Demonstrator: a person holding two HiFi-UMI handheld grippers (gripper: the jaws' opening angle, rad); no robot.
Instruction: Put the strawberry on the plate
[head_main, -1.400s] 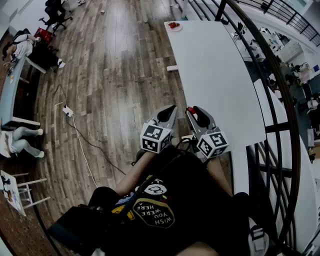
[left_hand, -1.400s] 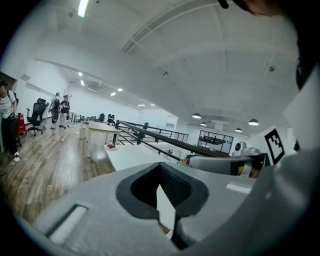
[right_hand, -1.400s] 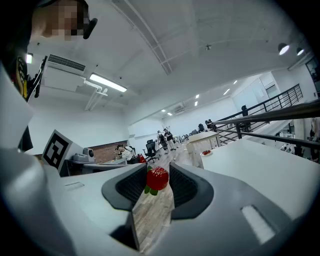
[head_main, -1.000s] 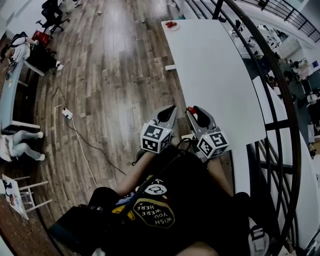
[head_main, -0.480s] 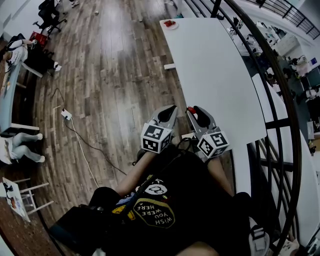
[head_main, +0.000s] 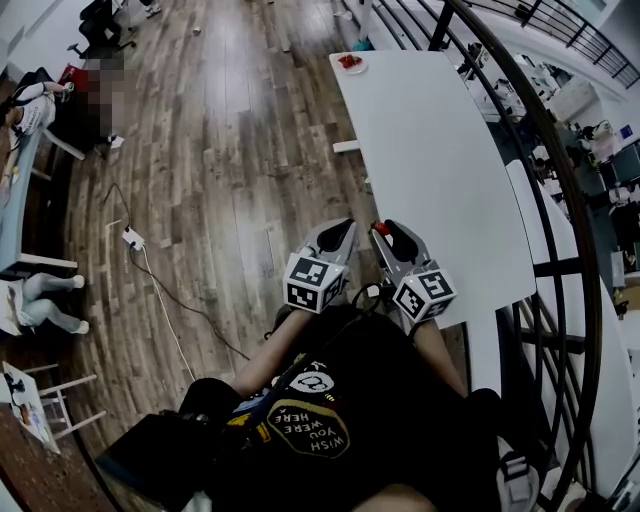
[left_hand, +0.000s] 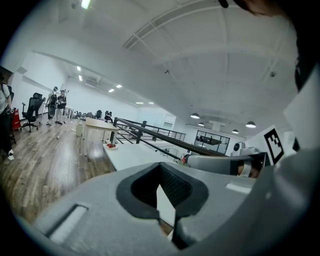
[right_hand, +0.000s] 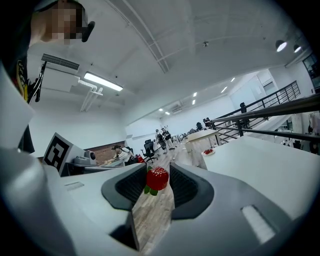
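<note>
At the near end of the white table (head_main: 430, 150), the right gripper (head_main: 386, 230) clamps the strawberry (right_hand: 157, 178) between its jaw tips. The left gripper (head_main: 339, 229) is beside it, jaws together and empty. The plate (head_main: 351, 63) sits at the table's far corner, well apart.

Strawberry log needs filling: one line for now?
right tongs: shut on strawberry | left tongs: shut, empty | plate: far table end
</note>
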